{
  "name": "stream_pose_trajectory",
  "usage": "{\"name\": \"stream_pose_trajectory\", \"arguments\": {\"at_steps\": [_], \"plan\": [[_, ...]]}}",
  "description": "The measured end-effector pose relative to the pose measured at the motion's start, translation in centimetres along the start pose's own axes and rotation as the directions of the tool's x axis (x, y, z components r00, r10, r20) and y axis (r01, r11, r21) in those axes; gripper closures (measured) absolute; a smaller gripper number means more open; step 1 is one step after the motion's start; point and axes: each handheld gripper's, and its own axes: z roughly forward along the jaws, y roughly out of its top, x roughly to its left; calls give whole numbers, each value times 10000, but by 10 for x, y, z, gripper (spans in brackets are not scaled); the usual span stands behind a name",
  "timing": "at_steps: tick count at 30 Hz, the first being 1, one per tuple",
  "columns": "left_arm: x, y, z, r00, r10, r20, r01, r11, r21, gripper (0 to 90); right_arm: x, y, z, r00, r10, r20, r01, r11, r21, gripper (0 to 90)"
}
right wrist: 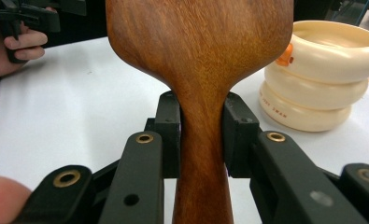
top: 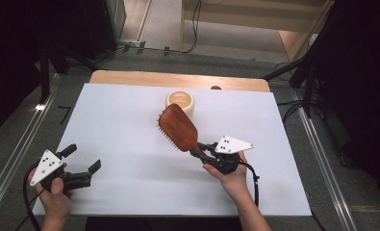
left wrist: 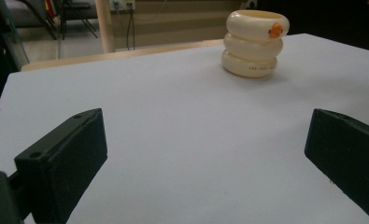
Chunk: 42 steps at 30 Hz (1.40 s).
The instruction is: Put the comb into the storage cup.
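Right gripper has its fingers clamped on the neck of the wooden hairbrush, one pad on each side of the handle, gap narrow and filled by the wood. In the right gripper view the handle runs straight up between the fingers and the paddle head spreads out just past the fingertips. From the high view the brush head angles up and away from the fingers, bristles facing down toward the white worktop, head lifted off the surface. Cream ribbed cup with an orange mark sits just beyond the brush tip, ahead of the right fingers and slightly to one side; can't tell if brush and cup touch. Left gripper sits low over the worktop near the front edge, fingers spread wide, nothing between them, only bare worktop. The cup stands well ahead of the left fingers, toward the far side.
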Motion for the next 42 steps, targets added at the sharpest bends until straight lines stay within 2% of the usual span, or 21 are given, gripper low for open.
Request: {"name": "stream_pose_trajectory", "arguments": {"at_steps": [6,9,20,22,23,27,30,31,37,39,42], "plan": [[-12,11,0,9997,58,232,-53,9998,-199,0,3,0,1,10000,-23,-47,22,9999,-146,700],[-22,21,2,9984,358,433,-344,9989,-326,0,3,-1,0,10000,42,-51,-43,9997,-232,699],[-44,47,10,9935,603,961,-535,9960,-720,0,6,-1,0,9999,118,31,-116,9990,-429,699],[-49,53,12,9917,632,1120,-545,9954,-785,0,6,-1,0,9999,118,41,-116,9988,-480,699],[-54,59,14,9893,773,1234,-674,9943,-823,0,6,0,0,9999,93,53,-90,9985,-545,699],[-61,66,18,9862,848,1421,-720,9931,-929,0,6,-1,0,9999,100,71,-95,9982,-600,699],[-70,73,26,9804,787,1808,-613,9931,-998,0,7,-1,0,9999,119,102,-112,9978,-659,699],[-70,73,26,9804,787,1808,-613,9931,-998,0,7,-1,0,9999,119,102,-112,9978,-659,699],[-88,81,44,9694,732,2342,-496,9932,-1050,0,9,0,0,9999,107,113,-97,9965,-830,699],[-90,82,47,9681,778,2381,-540,9930,-1051,0,10,0,0,9999,97,113,-87,9964,-839,699],[-96,86,54,9627,745,2603,-479,9931,-1071,0,10,0,0,9999,95,100,-87,9965,-829,699]]}}
